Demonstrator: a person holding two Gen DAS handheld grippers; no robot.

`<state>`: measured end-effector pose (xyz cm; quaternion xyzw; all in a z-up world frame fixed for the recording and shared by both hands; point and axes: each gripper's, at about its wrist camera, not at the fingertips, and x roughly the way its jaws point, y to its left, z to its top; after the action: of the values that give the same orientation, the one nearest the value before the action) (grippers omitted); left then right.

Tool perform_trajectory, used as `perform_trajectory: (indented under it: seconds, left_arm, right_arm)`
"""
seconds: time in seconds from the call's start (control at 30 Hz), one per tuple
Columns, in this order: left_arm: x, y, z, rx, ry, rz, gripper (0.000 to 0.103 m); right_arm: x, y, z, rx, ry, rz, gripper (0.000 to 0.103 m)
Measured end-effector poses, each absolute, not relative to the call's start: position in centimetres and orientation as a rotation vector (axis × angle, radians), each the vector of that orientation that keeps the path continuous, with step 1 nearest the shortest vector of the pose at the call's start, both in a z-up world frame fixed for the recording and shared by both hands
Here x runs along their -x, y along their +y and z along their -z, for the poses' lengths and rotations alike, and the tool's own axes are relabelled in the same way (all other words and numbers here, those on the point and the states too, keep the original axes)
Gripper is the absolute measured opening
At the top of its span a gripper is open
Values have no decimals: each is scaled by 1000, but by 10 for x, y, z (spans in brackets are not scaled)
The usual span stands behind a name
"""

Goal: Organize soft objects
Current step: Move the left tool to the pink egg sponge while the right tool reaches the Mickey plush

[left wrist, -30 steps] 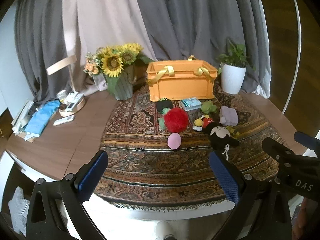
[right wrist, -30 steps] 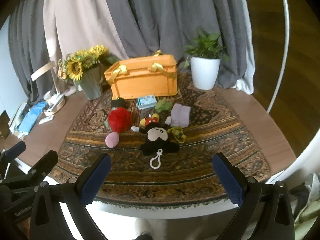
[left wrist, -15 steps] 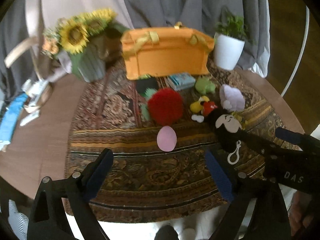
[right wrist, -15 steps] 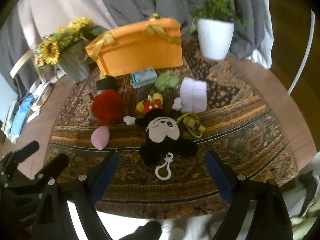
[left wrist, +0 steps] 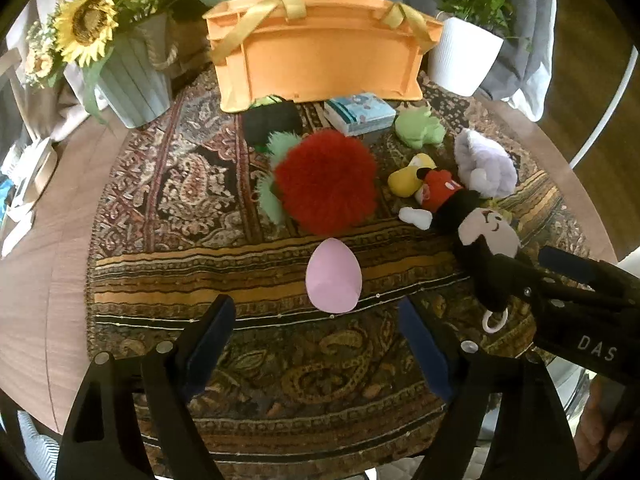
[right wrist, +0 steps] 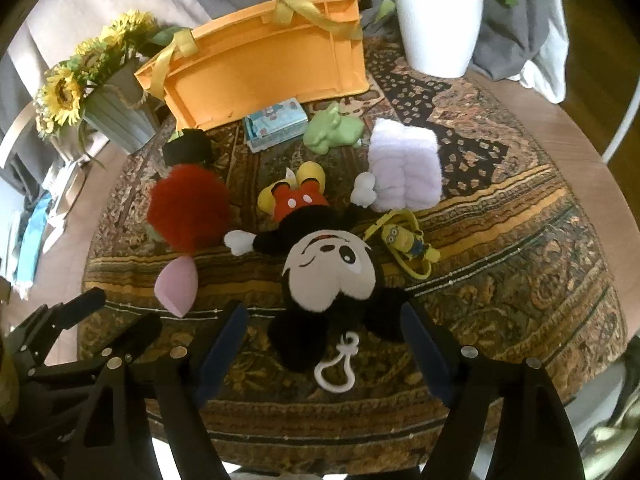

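Note:
Soft toys lie on a patterned rug in front of an orange basket (left wrist: pixel 320 56) (right wrist: pixel 256 64). My left gripper (left wrist: pixel 316 332) is open, just short of a pink egg (left wrist: pixel 334 280) (right wrist: pixel 176 284), with a red fluffy ball (left wrist: pixel 326 180) (right wrist: pixel 188 208) behind it. My right gripper (right wrist: pixel 324 344) is open, its fingers either side of the head end of a Mickey Mouse plush (right wrist: pixel 328 272) (left wrist: pixel 484 236). A green frog toy (right wrist: pixel 332 128), a lilac plush (right wrist: pixel 404 168), a Minion keychain (right wrist: pixel 404 240) and a black soft item (left wrist: pixel 272 120) lie nearby.
A sunflower pot (left wrist: pixel 132 80) stands left of the basket and a white plant pot (right wrist: pixel 438 24) right of it. A small blue pack (left wrist: pixel 360 114) lies before the basket. Papers and cloths (right wrist: pixel 36 216) sit at the table's left edge.
Both grippers have moved forward and down toward the rug. The left one has come up to the pink egg, the right one to the Mickey plush. Nothing was taken hold of.

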<state>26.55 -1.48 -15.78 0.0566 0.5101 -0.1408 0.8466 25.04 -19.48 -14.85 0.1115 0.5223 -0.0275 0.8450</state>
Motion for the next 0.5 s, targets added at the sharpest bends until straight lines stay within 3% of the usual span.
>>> perform_trajectory:
  seconds: [0.4,0.5]
  left_arm:
    - [-289,-30,179,-61,1141,233,67]
    - [-294,-31,184,-52,1154,223,59]
  right_arm:
    - [-286,-208,171,-239,1182,-69,73]
    - [-290,-208,173,-222,1185,-81,73]
